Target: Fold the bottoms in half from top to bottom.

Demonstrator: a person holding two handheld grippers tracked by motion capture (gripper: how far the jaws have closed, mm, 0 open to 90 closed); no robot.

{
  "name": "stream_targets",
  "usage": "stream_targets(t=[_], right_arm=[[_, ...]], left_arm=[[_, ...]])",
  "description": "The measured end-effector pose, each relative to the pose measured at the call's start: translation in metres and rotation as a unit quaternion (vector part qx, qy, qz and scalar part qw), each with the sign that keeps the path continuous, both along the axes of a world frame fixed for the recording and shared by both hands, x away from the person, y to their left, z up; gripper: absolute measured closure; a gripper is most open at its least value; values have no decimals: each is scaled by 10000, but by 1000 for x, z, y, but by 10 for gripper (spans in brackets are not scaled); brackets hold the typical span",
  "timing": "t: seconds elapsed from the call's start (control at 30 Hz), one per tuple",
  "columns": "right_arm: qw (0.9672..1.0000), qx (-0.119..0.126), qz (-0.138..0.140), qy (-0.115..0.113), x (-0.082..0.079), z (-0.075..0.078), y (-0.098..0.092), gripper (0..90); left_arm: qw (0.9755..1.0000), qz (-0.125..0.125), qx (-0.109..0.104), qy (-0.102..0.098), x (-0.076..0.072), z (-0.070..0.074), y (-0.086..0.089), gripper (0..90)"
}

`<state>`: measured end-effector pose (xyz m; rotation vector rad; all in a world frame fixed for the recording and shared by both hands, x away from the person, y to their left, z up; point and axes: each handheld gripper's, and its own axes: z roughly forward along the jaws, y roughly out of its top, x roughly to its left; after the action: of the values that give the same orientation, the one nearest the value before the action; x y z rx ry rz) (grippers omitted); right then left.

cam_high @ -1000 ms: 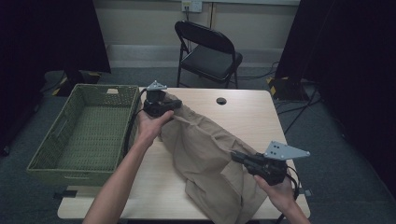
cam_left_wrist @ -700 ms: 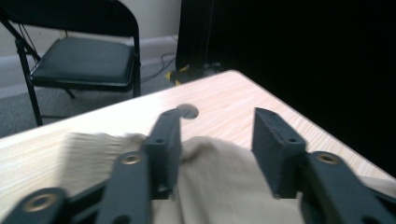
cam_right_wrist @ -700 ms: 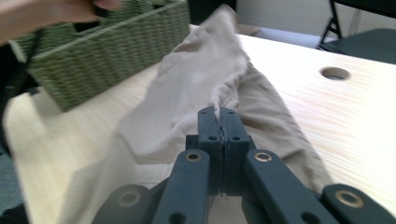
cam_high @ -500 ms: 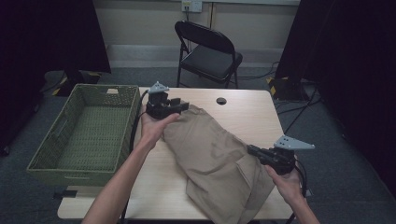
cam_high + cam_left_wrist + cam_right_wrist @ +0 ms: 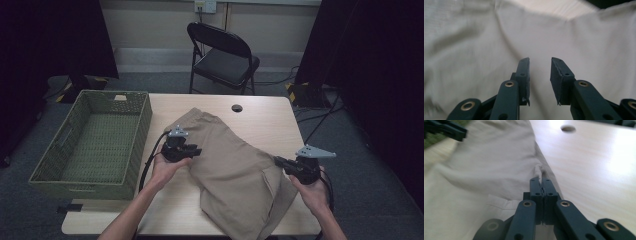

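Dark curtains close off both sides of the room, and a black folding chair (image 5: 222,55) stands beyond the far edge of the pale wooden table (image 5: 265,117). On the table lies a pair of khaki trousers (image 5: 230,170), spread crumpled across its middle and hanging a little over the near edge.

At the person's left, the left claw (image 5: 195,151) sits low over the trousers' left edge, with the green woven basket (image 5: 92,142) just beyond it on the far side from the cloth. In the left gripper view its jaws stand a narrow way apart, having just been closing, and the pale fabric (image 5: 486,37) lies directly ahead of the tips and beneath them; nothing is pinched between the pads. A black cable loops from this claw back toward the person's forearm.

The right claw (image 5: 279,161) is at the trousers' right edge. In the right gripper view its jaws are pressed together on a small fold of the cloth (image 5: 537,171), which bunches up just ahead of the tips. Bare table runs off to that claw's right, where a round hole (image 5: 568,128) shows farther ahead. The left claw's dark jaws appear at the upper left of that view, well apart across the fabric.
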<state>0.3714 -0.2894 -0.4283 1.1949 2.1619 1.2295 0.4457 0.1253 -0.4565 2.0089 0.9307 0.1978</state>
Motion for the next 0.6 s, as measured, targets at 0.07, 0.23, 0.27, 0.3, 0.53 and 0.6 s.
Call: stream_targets(t=[0.07,0.23,0.27,0.3,0.53,0.6], right_arm=[[9997,-145,-118,139,3,-8,-7,889],[9974,-400,-406,447,9,-20,-17,848],[9963,-540,-470,480,10,-22,-18,816],[9955,-636,-496,500,10,-22,-18,796],[9985,-297,-277,362,6,-21,-12,665],[9985,-337,-110,415,5,-25,-3,646]], left_arm=[[10000,40,-37,67,0,-9,1,666],[9995,96,266,121,3,-26,-6,609],[9995,138,239,119,3,-27,-7,600],[9995,152,236,139,4,-29,-7,592],[9992,196,293,206,7,-40,-7,573],[9991,258,244,220,8,-41,-6,573]])
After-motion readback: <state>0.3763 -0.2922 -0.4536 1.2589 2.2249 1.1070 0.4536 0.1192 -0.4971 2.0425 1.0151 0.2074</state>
